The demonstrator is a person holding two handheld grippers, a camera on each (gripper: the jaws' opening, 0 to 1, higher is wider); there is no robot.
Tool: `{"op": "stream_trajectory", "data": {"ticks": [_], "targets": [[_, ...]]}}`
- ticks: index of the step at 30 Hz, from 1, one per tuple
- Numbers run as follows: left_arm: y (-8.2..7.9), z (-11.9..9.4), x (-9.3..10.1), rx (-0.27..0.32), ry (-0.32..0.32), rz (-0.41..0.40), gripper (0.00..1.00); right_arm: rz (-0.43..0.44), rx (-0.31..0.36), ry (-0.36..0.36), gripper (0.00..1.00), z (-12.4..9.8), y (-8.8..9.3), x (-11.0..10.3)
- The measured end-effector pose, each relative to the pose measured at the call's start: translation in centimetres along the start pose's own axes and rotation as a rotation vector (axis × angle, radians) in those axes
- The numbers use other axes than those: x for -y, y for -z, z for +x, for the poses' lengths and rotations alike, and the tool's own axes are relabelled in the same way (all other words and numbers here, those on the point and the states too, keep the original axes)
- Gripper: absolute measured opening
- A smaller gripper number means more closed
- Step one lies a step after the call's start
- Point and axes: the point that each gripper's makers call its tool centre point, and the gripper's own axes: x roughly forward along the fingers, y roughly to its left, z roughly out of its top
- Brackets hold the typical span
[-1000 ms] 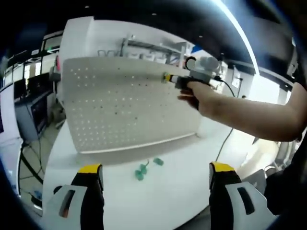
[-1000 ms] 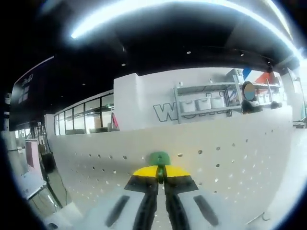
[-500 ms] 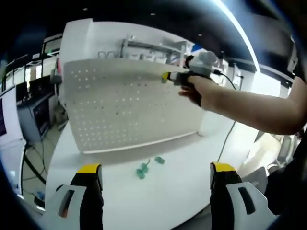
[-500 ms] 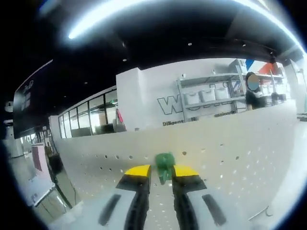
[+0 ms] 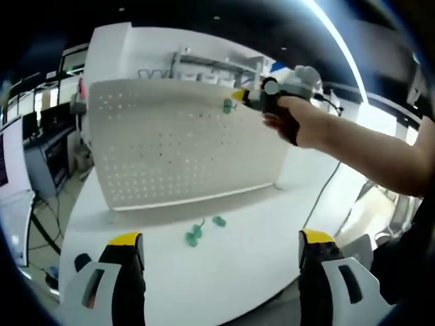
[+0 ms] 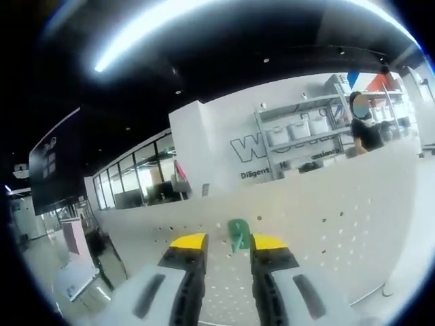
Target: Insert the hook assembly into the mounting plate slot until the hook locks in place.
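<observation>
Hook: green, now seated near the top edge of the upright pegboard. Right tongs: jaws parted since a second ago, drawn slightly back; release judged complete, locking unconfirmed. Left tongs: open, empty, above the worktop. Spare green hooks: lying on the worktop.

Pegboard blocks rear; loose hooks on table.
</observation>
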Motion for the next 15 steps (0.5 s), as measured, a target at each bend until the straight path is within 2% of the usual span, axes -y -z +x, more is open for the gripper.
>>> {"op": "stream_trajectory", "data": {"ticks": [6,7,8,9,11,15], "targets": [[0.1,-0.4,-0.3,-0.001,-0.015,0.005,0.96,-0.026,-0.023,-0.027,0.23,-2.4,0.6,0.2],[0.1,-0.5,-0.3,-0.003,-0.016,0.005,0.96,-0.005,-0.029,-0.023,0.23,-2.9,0.8,0.4],[0.2,-0.6,-0.3,-0.007,-0.021,0.006,0.97,0.059,-0.017,-0.025,0.23,-3.7,0.7,0.3],[0.3,-0.7,-0.3,-0.009,-0.023,0.008,0.97,0.036,-0.010,-0.051,0.23,-4.2,0.6,-0.1],[0.5,-0.9,0.0,-0.012,-0.022,0.008,0.97,-0.029,-0.059,-0.099,0.23,-5.3,1.4,-0.9],[1.1,-1.1,0.2,-0.025,-0.023,0.004,0.97,-0.037,-0.094,-0.165,0.25,-7.6,2.5,-2.2]]}}
